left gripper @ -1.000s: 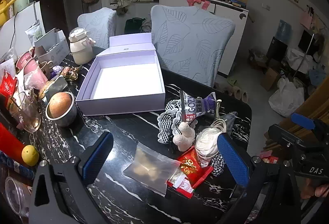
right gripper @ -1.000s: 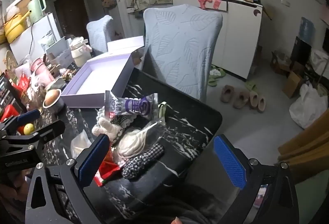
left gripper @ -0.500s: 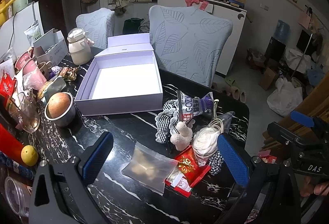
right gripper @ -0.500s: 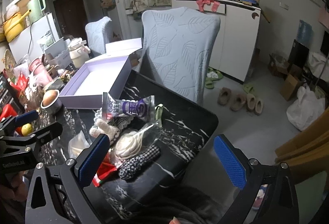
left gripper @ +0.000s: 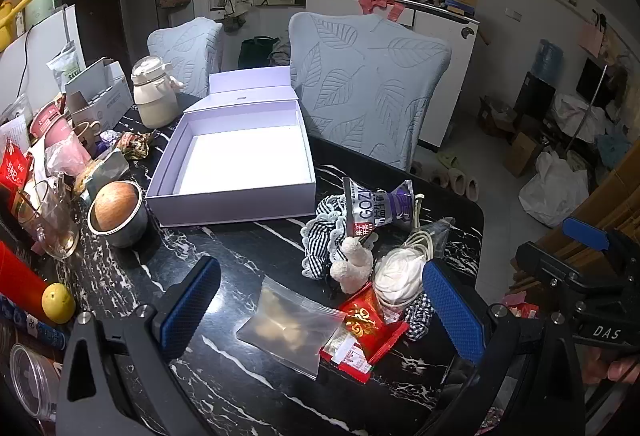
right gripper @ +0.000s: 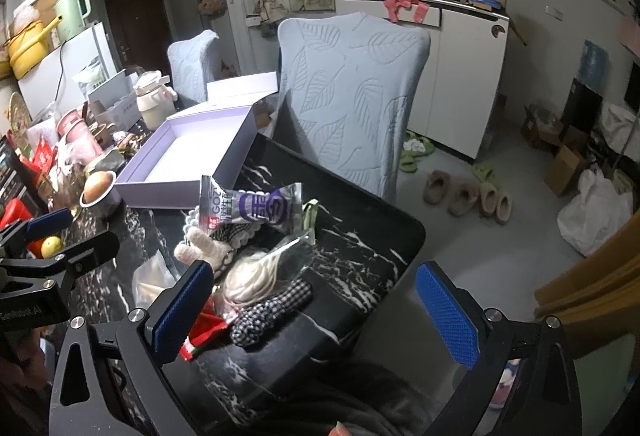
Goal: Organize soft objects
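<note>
The soft things sit in one heap near the table's right end: a small cream plush toy (left gripper: 354, 268) leans against a black-and-white gingham cloth (left gripper: 324, 236), with a white bundle in clear wrap (left gripper: 400, 274) just beside it and a second checked piece (right gripper: 272, 312) trailing toward the table edge; a purple snack packet (left gripper: 378, 210) lies on top of the heap, a red packet (left gripper: 366, 324) and a clear zip bag (left gripper: 290, 322) lie at its near side; the open lavender box (left gripper: 236, 202) stands beyond and to the left of the heap, well apart from it, and I judge it the place these things should go; my left gripper (left gripper: 320, 312) hovers above the table with its jaws wide apart and nothing between them, the zip bag and red packet straight ahead and the plush toy a little farther, right of centre; my right gripper (right gripper: 316, 316) also hangs open and empty, the checked piece close ahead, lying across its line toward its left finger; I reckon the right one is nearer that piece, the left better lined up for the toy, whose long axis runs away from me.
</note>
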Demonstrator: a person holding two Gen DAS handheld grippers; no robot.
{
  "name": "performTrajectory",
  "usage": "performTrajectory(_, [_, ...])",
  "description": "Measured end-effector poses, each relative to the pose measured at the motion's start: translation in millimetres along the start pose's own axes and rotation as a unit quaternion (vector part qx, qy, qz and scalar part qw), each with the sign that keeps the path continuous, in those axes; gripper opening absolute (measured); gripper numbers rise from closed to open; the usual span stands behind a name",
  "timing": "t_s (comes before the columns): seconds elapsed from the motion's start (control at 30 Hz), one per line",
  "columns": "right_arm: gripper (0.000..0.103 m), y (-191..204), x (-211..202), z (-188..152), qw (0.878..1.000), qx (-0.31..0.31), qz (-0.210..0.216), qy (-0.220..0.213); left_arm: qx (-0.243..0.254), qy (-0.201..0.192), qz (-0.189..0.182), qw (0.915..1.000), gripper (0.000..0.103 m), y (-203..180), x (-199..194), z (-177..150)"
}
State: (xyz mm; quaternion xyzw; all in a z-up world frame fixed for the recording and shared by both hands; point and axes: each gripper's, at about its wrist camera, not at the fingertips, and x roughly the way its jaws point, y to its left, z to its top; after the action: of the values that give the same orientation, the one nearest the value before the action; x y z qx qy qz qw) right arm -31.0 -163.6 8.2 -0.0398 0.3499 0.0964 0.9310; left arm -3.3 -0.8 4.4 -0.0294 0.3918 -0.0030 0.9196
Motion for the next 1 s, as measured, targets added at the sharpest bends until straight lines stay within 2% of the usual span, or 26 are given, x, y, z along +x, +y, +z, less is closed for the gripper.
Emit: performTrajectory(1.0, [0.103, -4.7, 3.2, -2.9, 1.000, -0.001, 0.001, 0.005, 0.004, 0.008, -0.018, 0.9998, 0.103, -6.2, 4.1, -4.2])
